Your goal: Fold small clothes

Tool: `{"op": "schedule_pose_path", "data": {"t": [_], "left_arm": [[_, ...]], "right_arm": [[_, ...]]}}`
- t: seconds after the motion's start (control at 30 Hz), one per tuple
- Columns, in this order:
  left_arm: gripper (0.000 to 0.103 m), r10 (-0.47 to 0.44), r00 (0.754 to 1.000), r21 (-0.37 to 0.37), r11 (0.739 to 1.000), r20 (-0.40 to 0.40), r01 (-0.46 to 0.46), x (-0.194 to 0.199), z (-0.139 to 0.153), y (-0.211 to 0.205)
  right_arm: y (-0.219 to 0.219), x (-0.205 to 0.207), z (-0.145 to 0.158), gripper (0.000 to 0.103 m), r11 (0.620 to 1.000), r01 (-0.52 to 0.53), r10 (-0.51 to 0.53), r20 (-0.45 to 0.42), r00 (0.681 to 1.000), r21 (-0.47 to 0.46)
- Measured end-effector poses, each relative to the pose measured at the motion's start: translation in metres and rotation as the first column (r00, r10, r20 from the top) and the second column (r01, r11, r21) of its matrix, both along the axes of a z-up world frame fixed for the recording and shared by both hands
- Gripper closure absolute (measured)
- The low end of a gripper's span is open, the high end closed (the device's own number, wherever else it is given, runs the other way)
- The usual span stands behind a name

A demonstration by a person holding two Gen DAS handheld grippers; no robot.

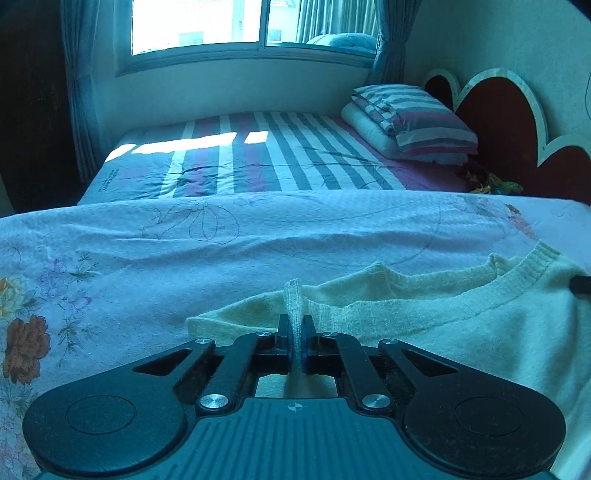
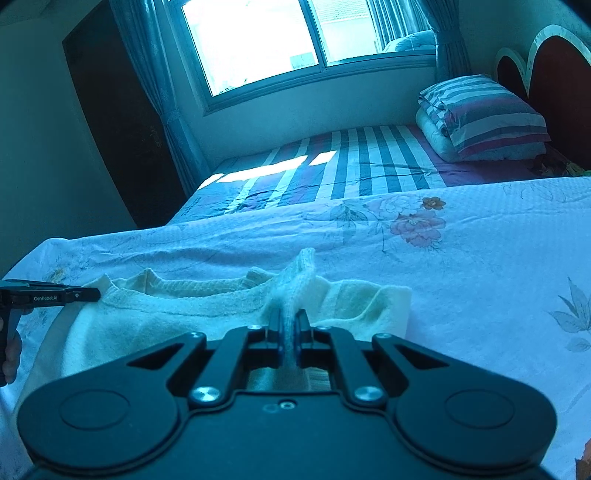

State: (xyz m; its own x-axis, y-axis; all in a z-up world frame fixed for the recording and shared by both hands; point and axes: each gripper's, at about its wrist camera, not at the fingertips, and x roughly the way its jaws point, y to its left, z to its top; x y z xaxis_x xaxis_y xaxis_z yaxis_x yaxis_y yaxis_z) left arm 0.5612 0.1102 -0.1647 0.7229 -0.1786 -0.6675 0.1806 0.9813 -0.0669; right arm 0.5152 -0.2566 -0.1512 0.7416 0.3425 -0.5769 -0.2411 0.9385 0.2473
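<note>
A cream knitted sweater (image 1: 443, 325) lies flat on a floral sheet (image 1: 184, 251), its ribbed neckline facing the window. My left gripper (image 1: 295, 325) is shut on a raised pinch of the knit at the sweater's left shoulder. In the right wrist view the same sweater (image 2: 177, 314) spreads to the left, and my right gripper (image 2: 289, 321) is shut on a bunched fold of it near the right shoulder. The left gripper (image 2: 92, 294) shows there at the far left edge, touching the sweater's other shoulder, with a hand below it.
Beyond the floral sheet (image 2: 480, 258) lies a striped bedspread (image 1: 280, 155) with a folded striped quilt (image 1: 410, 118) on a pillow by the red scalloped headboard (image 1: 506, 122). A window (image 1: 221, 26) with curtains is behind; a dark wardrobe (image 2: 122, 122) stands left.
</note>
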Motion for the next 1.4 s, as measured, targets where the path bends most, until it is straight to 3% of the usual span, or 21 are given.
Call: {"op": "schedule_pose_path", "data": {"t": [0.07,0.2,0.27,0.33,0.43,0.5,0.53,0.6,0.63,0.67,0.7,0.77,0.87,0.93,1.03,1.1,1.17,1.2,1.3,1.37,1.4], "left_arm": [[0.099,-0.013,0.999,-0.028,0.999,0.031,0.014,-0.007,0.009,0.001],[0.099,-0.037,0.996,0.013,0.999,0.081,0.036,-0.011,0.018,-0.002],[0.099,-0.017,0.998,0.009,1.000,0.053,0.016,-0.004,0.009,0.003],[0.099,0.002,1.000,0.055,0.998,0.025,-0.003,0.003,-0.006,0.004],[0.099,0.009,1.000,0.026,1.000,-0.009,-0.009,0.007,-0.017,0.007],[0.099,0.010,1.000,0.013,1.000,-0.005,-0.010,0.007,-0.015,0.008],[0.099,0.006,1.000,0.001,1.000,0.000,-0.006,0.007,-0.013,0.009],[0.086,0.029,0.998,-0.001,1.000,0.049,-0.029,0.000,-0.004,0.011],[0.041,0.046,0.996,-0.012,0.999,0.075,-0.045,-0.004,0.001,0.014],[0.004,0.053,0.993,-0.030,0.998,0.107,-0.051,-0.010,0.010,0.017],[0.001,0.061,0.984,-0.043,0.998,0.166,-0.054,-0.017,0.018,0.019],[0.000,0.037,0.982,-0.029,0.999,0.186,-0.032,-0.027,0.030,0.017],[0.000,-0.042,0.972,0.012,0.999,0.231,0.040,-0.062,0.044,0.002],[0.000,-0.066,0.979,0.001,0.998,0.195,0.068,-0.093,0.044,-0.016],[0.000,-0.115,0.987,0.040,0.993,0.112,0.111,-0.135,0.026,-0.057],[0.000,-0.151,0.985,0.125,0.982,0.079,0.141,-0.155,0.010,-0.089],[0.000,-0.125,0.988,0.178,0.978,0.090,0.107,-0.160,-0.003,-0.107],[0.000,-0.114,0.992,0.205,0.973,0.053,0.101,-0.154,-0.011,-0.112],[0.000,-0.087,0.996,0.200,0.976,0.010,0.084,-0.144,-0.029,-0.109],[0.000,-0.086,0.996,0.174,0.981,0.006,0.084,-0.141,-0.031,-0.104],[0.000,-0.095,0.995,0.186,0.978,0.009,0.092,-0.144,-0.028,-0.107]], "right_arm": [[0.000,-0.005,0.006,0.096,1.000,-0.007,0.006,0.030,1.000,0.005],[-0.003,-0.006,0.011,0.096,1.000,0.002,-0.002,0.056,0.998,-0.002],[-0.008,-0.003,0.006,0.096,0.999,0.030,-0.031,0.047,0.998,0.018],[-0.005,0.003,-0.005,0.096,0.999,0.048,-0.047,0.026,0.999,-0.020],[-0.002,0.012,-0.018,0.095,0.998,0.050,-0.051,-0.037,0.998,-0.033],[-0.002,0.014,-0.022,0.079,0.995,0.085,-0.088,-0.046,0.995,-0.056],[-0.004,0.013,-0.023,0.078,0.994,0.101,-0.103,-0.048,0.993,-0.045],[-0.004,0.009,-0.021,0.071,0.995,0.092,-0.094,-0.042,0.995,-0.036],[-0.003,0.003,-0.016,0.069,0.994,0.094,-0.094,-0.017,0.995,-0.052],[-0.001,-0.003,-0.011,0.069,0.994,0.089,-0.089,0.004,0.996,-0.061],[0.000,-0.011,-0.005,0.068,0.993,0.090,-0.088,0.028,0.996,-0.074],[0.010,-0.036,0.013,0.067,0.991,0.033,-0.023,0.077,0.997,-0.126],[0.043,-0.075,0.026,0.069,0.982,-0.123,0.133,0.062,0.989,-0.144],[0.075,-0.102,0.022,0.069,0.963,-0.192,0.206,0.055,0.977,-0.191],[0.120,-0.132,0.008,0.071,0.934,-0.235,0.262,0.065,0.963,-0.270],[0.143,-0.143,-0.003,0.071,0.910,-0.236,0.276,0.072,0.959,-0.342],[0.157,-0.147,-0.014,0.074,0.879,-0.231,0.279,0.057,0.959,-0.418],[0.159,-0.147,-0.022,0.072,0.854,-0.219,0.272,0.046,0.961,-0.473],[0.145,-0.141,-0.031,0.058,0.866,-0.202,0.237,0.021,0.971,-0.457],[0.136,-0.140,-0.025,0.058,0.886,-0.185,0.212,0.017,0.977,-0.425],[0.126,-0.139,-0.017,0.059,0.917,-0.173,0.191,0.014,0.982,-0.360]]}}
